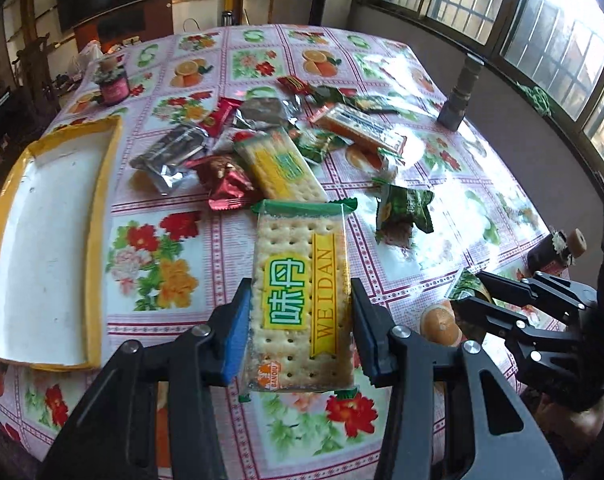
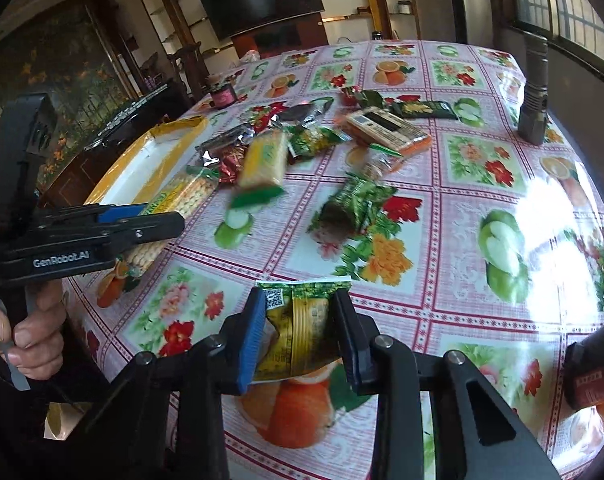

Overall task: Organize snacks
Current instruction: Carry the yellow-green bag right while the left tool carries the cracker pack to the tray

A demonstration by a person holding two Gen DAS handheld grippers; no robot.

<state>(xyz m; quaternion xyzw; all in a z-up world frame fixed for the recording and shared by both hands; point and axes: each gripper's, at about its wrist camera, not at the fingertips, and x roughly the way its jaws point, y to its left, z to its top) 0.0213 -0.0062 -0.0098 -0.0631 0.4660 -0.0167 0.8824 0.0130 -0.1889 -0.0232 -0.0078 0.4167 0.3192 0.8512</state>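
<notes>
Glossy plastic tablecloth (image 1: 173, 240); shiny foil wrappers (image 1: 165, 160); clear-film cracker pack (image 1: 302, 300).

Pink floral-and-fruit tablecloth (image 1: 173, 248), yellow-rimmed white tray (image 1: 45, 240), green-and-yellow cracker packet (image 1: 302, 292)

Two black plastic grippers: left gripper (image 1: 299, 328) and right gripper (image 2: 299, 340), each with blue finger pads (image 2: 251, 340), silver screws (image 2: 383, 341) and white "GenRobot.AI" lettering (image 2: 61, 259).
</notes>
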